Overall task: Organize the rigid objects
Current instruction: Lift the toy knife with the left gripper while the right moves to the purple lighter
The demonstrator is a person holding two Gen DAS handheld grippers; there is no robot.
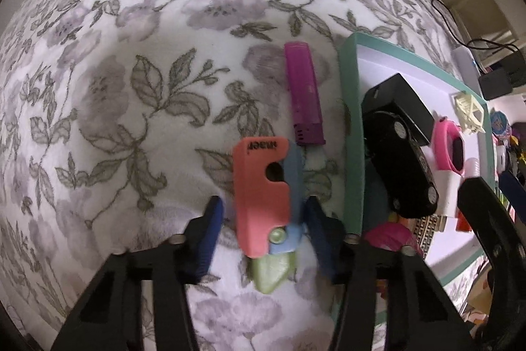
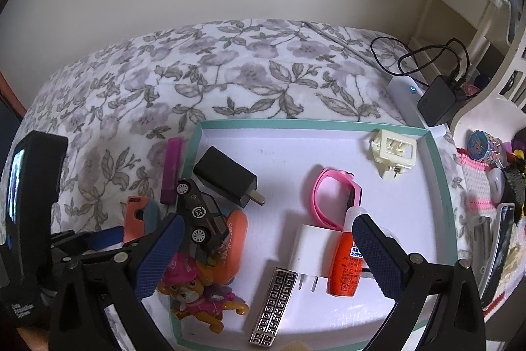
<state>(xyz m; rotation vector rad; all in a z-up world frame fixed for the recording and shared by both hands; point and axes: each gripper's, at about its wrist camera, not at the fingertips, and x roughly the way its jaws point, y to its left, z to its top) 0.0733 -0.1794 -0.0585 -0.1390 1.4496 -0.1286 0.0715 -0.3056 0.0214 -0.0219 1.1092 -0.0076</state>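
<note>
A coral, blue and green plastic toy point(image 1: 267, 203) lies on the floral blanket point(image 1: 131, 87) between the fingers of my left gripper point(image 1: 263, 216), which is open around it without touching. A purple bar point(image 1: 304, 94) lies just beyond it, left of the teal-rimmed white box point(image 1: 351, 120). The box point(image 2: 197, 147) holds a black charger point(image 2: 227, 176), a black toy car point(image 2: 200, 216), a pink watch point(image 2: 332, 196), a white plug point(image 2: 310, 247), an orange glue bottle point(image 2: 345, 262), a patterned bar point(image 2: 273, 305), a cream clip point(image 2: 393, 152) and a pup figure point(image 2: 197, 295). My right gripper point(image 2: 266, 255) is open and empty above the box.
A white power bank point(image 2: 404, 101) with a black adapter point(image 2: 439, 102) and cable lies at the blanket's far right. A white chair point(image 2: 476, 22) and small clutter stand to the right. The left gripper's body point(image 2: 29, 219) shows at the left of the right wrist view.
</note>
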